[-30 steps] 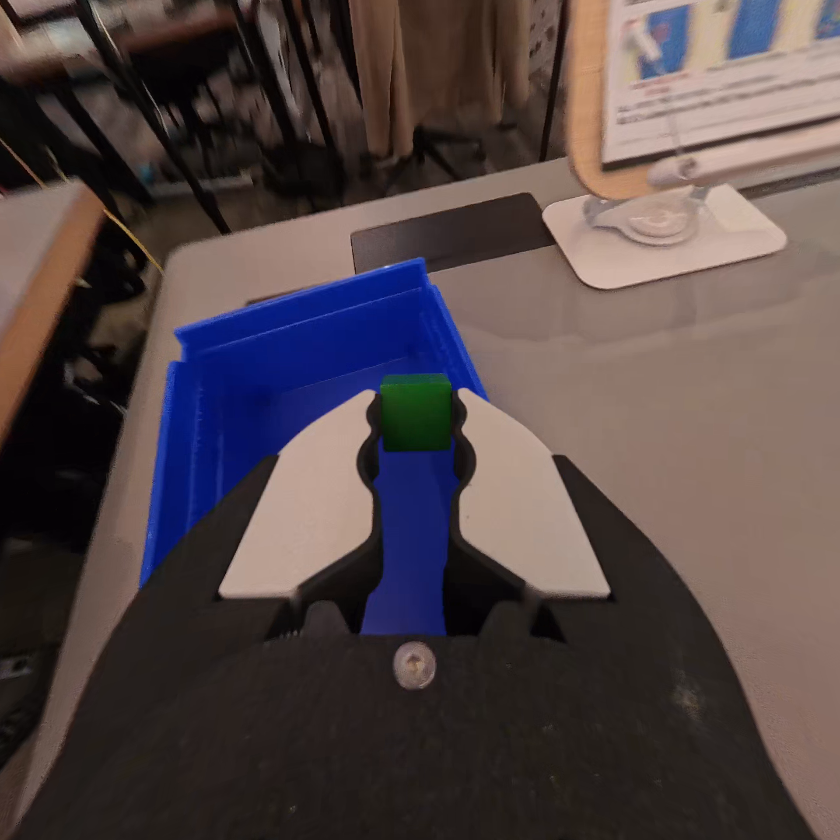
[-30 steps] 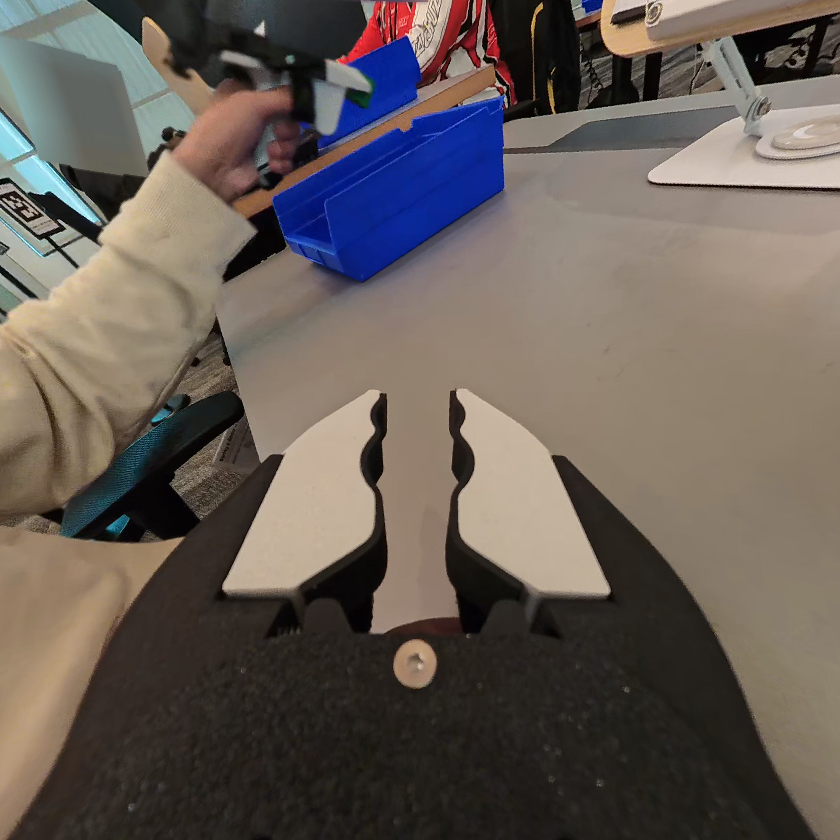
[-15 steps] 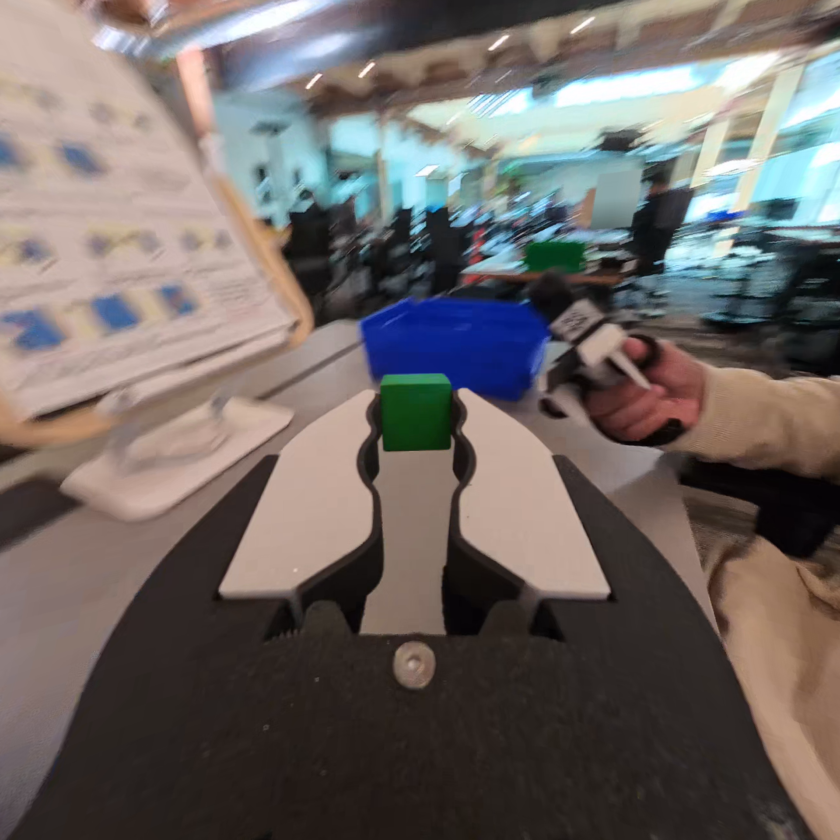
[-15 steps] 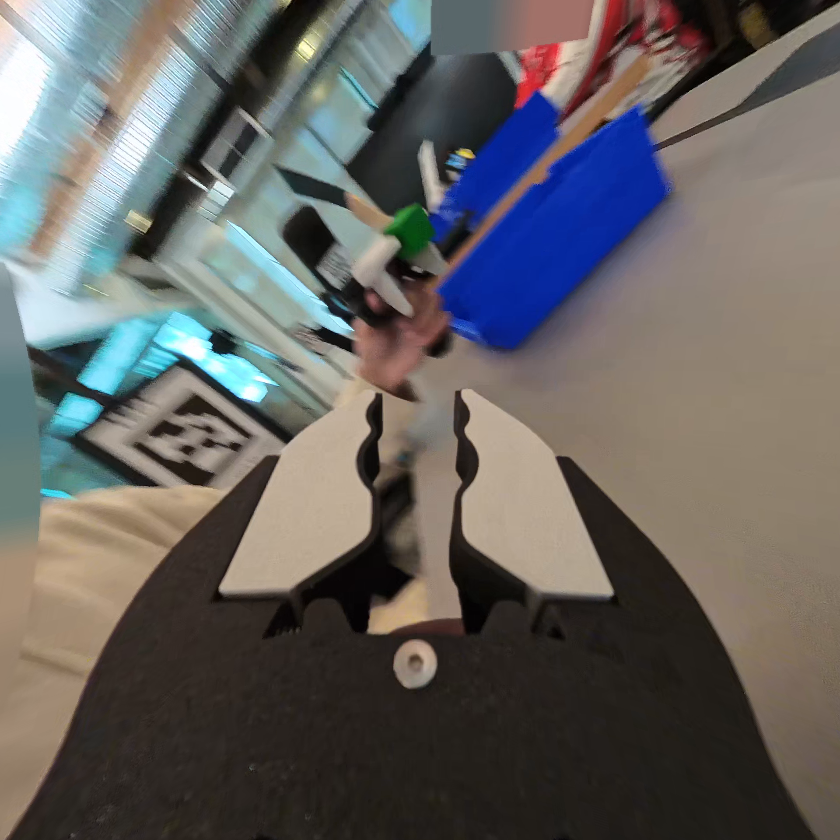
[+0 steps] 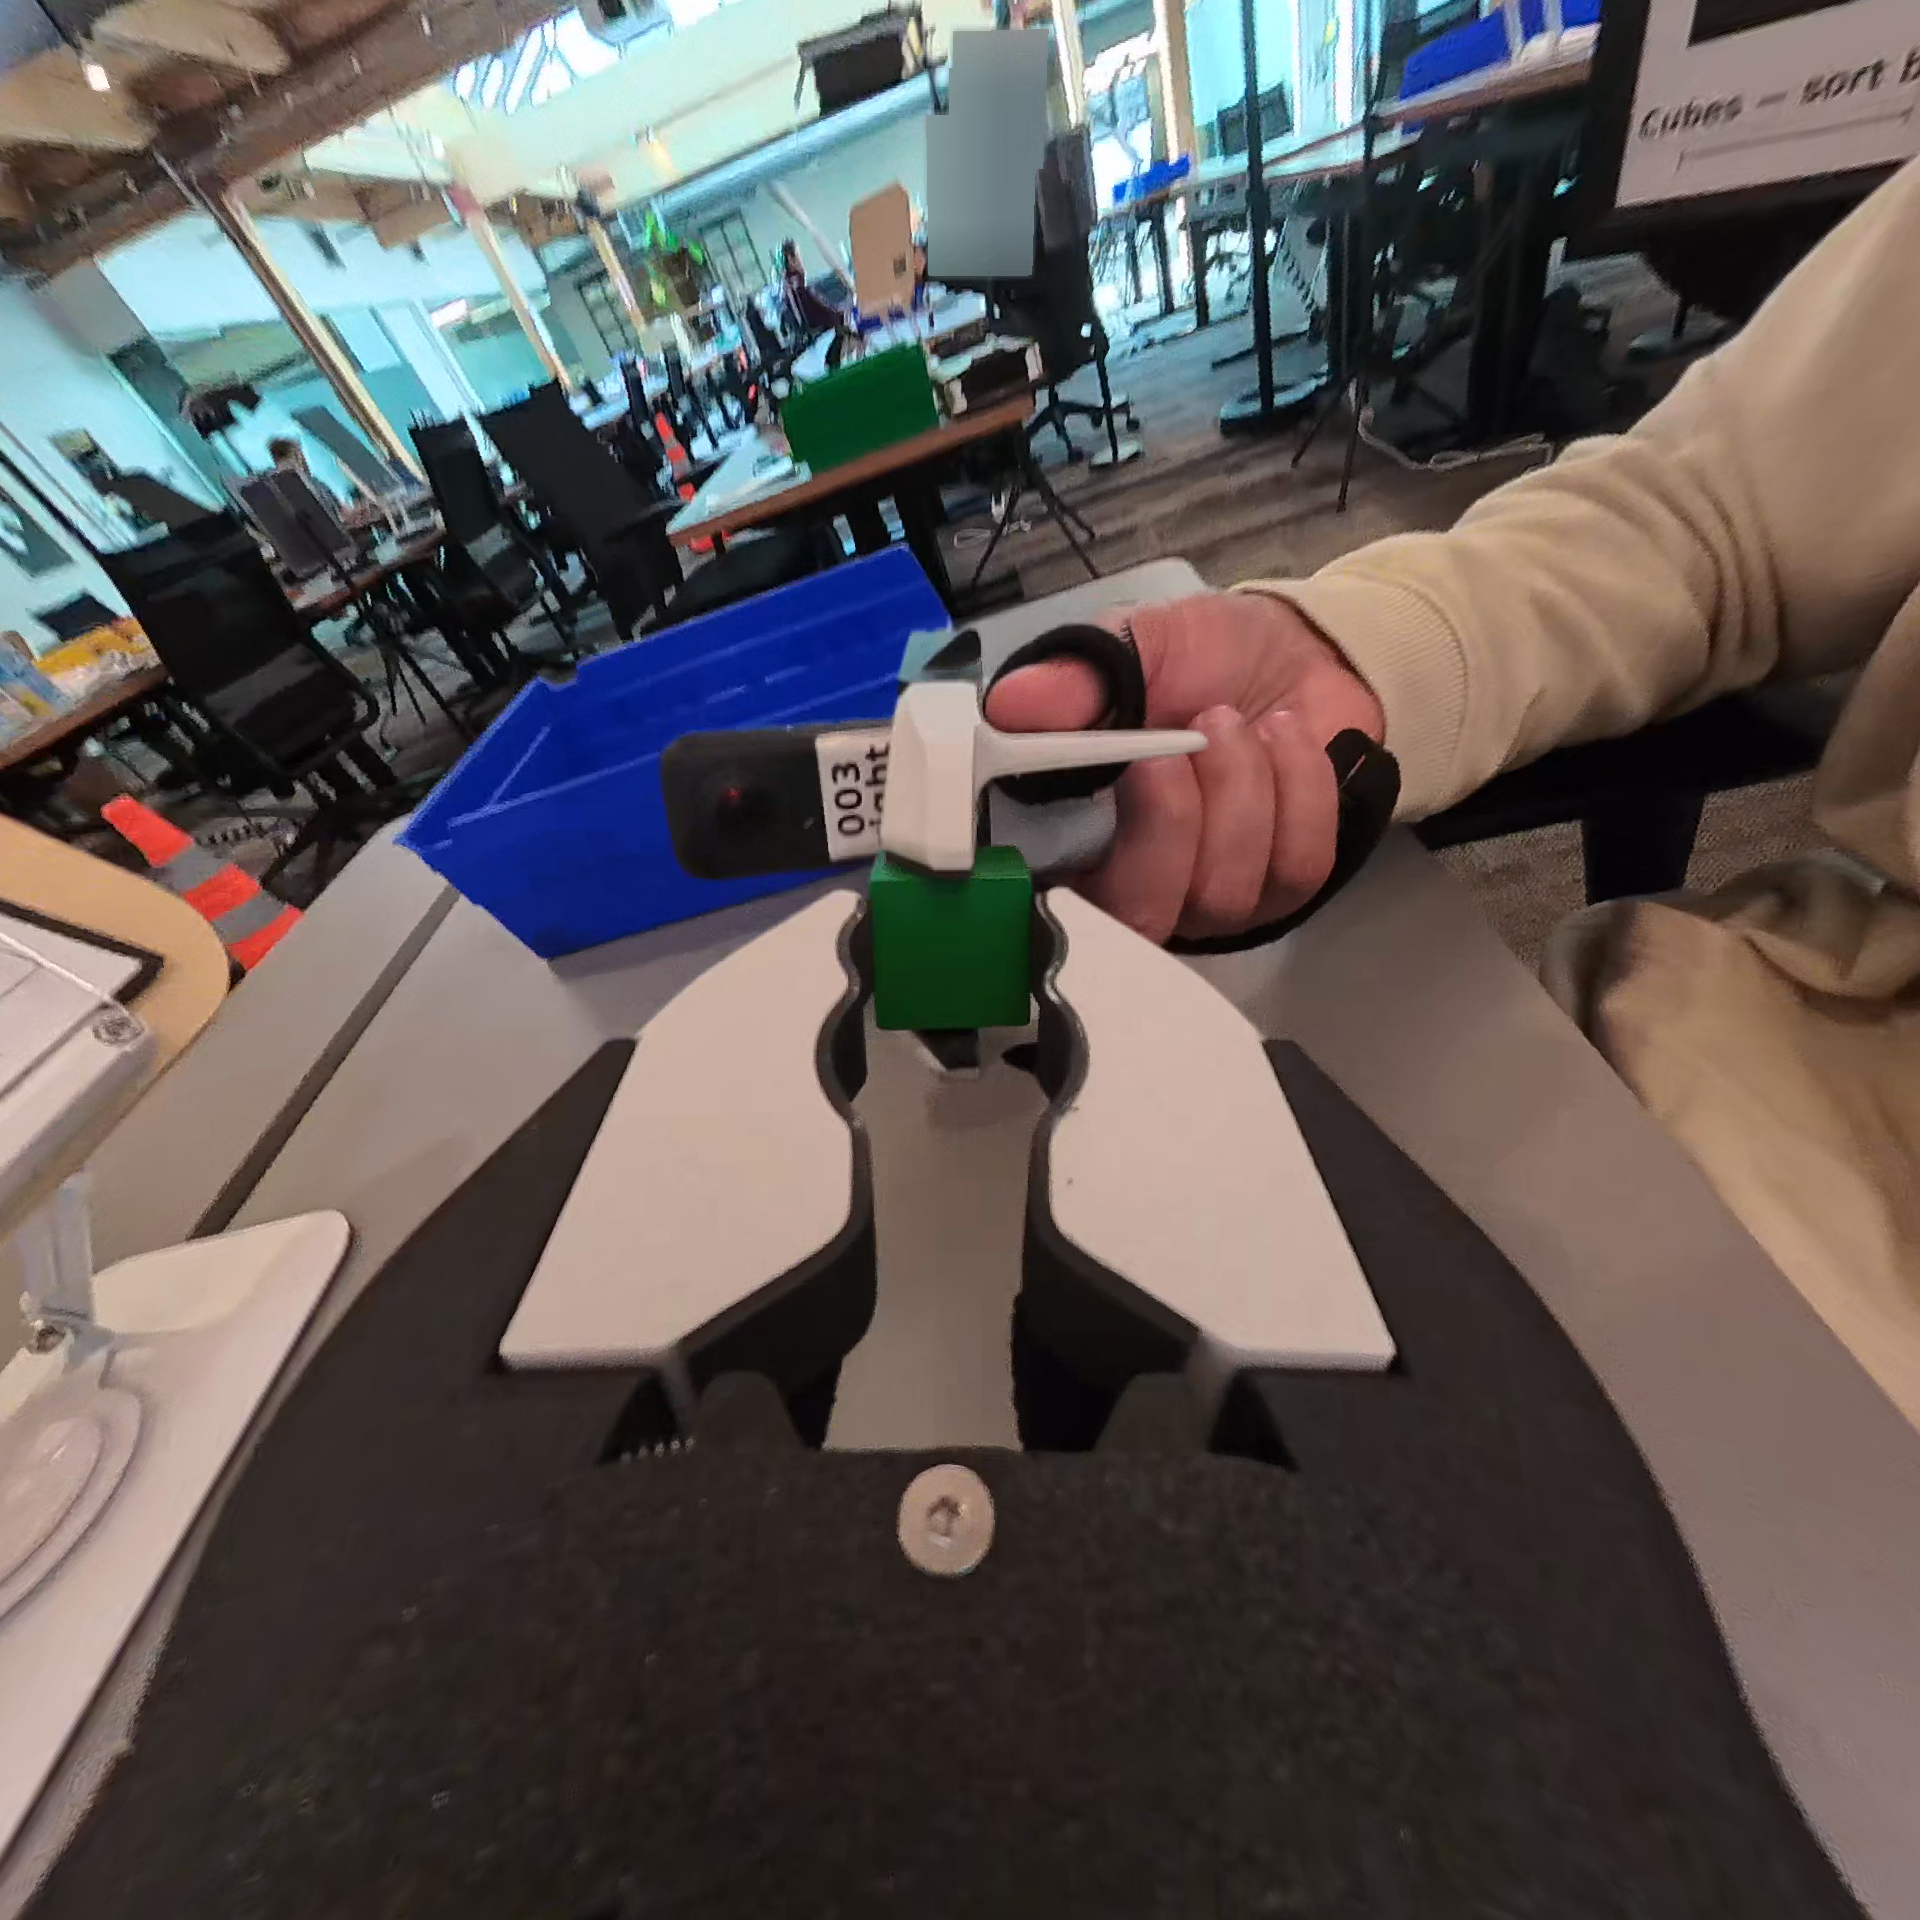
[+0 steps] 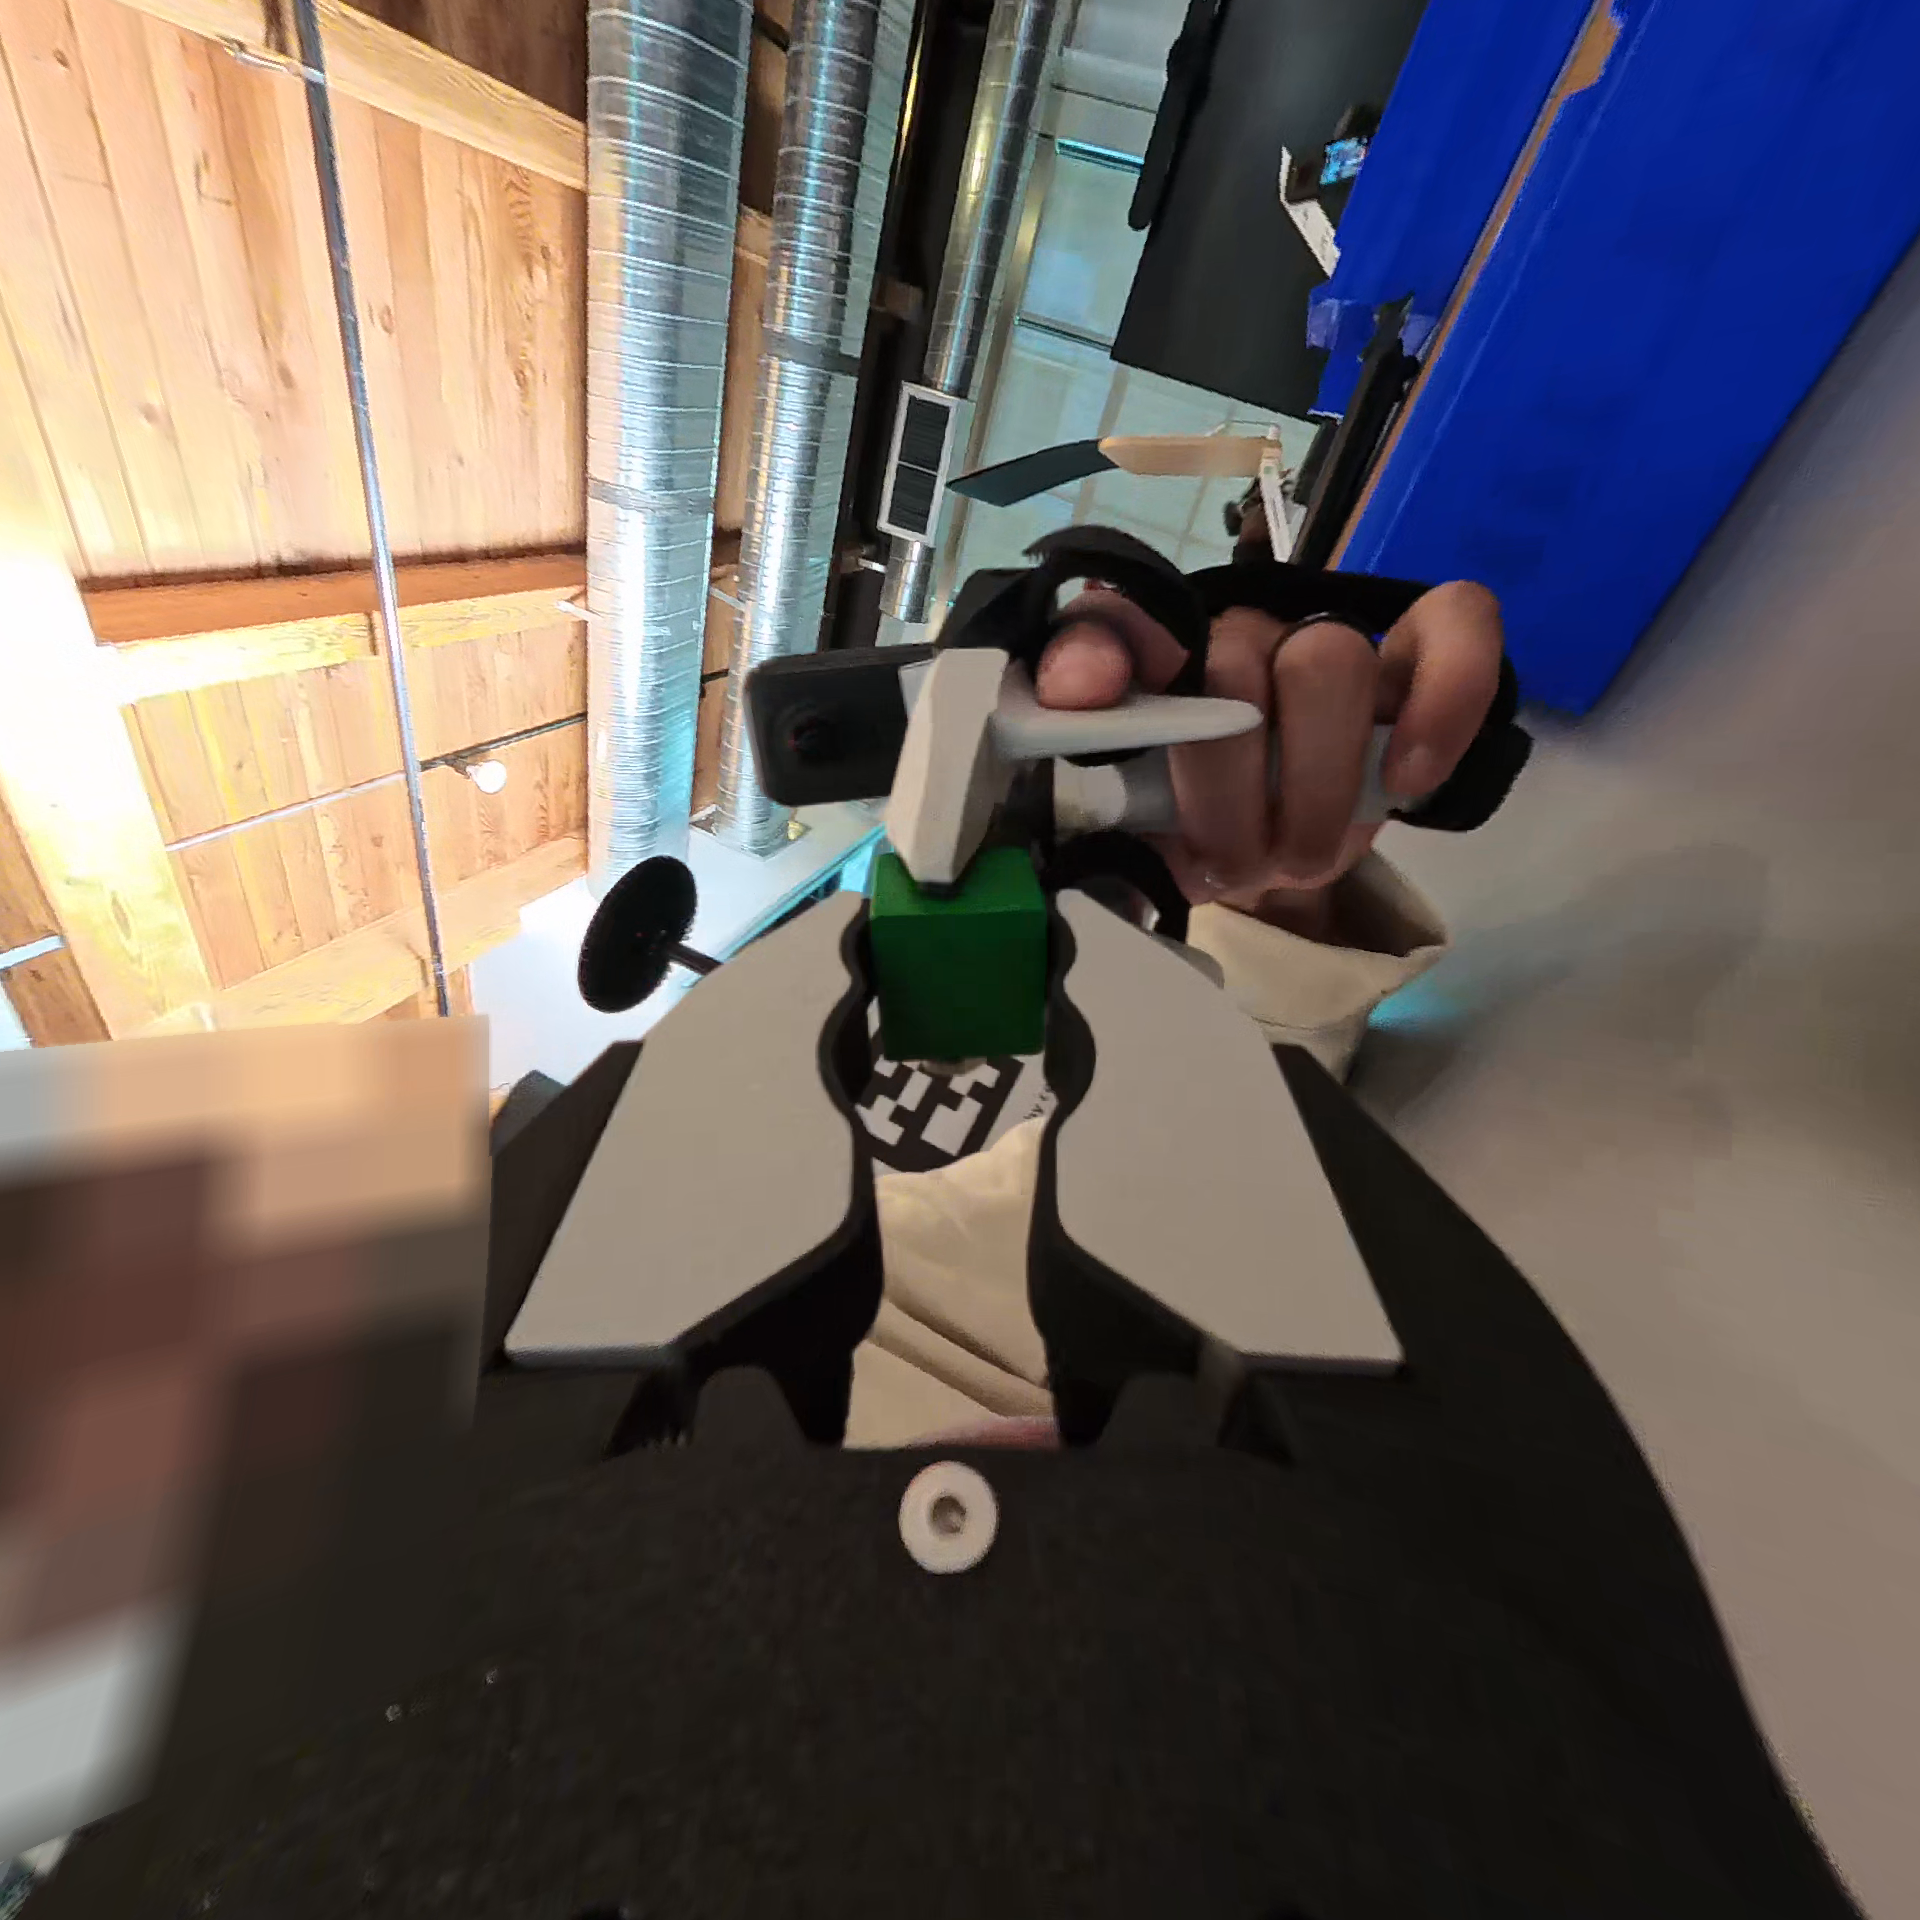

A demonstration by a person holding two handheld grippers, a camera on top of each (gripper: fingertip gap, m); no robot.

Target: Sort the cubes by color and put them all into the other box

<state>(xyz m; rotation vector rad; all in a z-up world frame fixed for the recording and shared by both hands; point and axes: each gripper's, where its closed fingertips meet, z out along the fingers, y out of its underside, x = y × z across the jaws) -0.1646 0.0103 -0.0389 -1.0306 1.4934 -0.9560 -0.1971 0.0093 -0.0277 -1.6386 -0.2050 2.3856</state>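
A green cube is held in the air between both grippers, which face each other tip to tip. My left gripper is shut on its left and right faces. My right gripper, held in a person's hand, has one finger on top of the cube and one under it. In the right wrist view the cube sits between the tips of my right gripper, whose jaws stand against its sides. The left gripper shows there edge-on, above and below the cube. A blue box stands behind on the grey table.
A white stand base with a tilted board sits on the table at the left. An orange cone stands on the floor beyond the table edge. The person's beige sleeve fills the right. The blue box appears sideways in the right wrist view. Left and right tips are no more than a few centimetres apart.
My left gripper carried the green cube from above the blue box round toward the right gripper. The right gripper swung up to meet it, and its fingers now stand around the cube.
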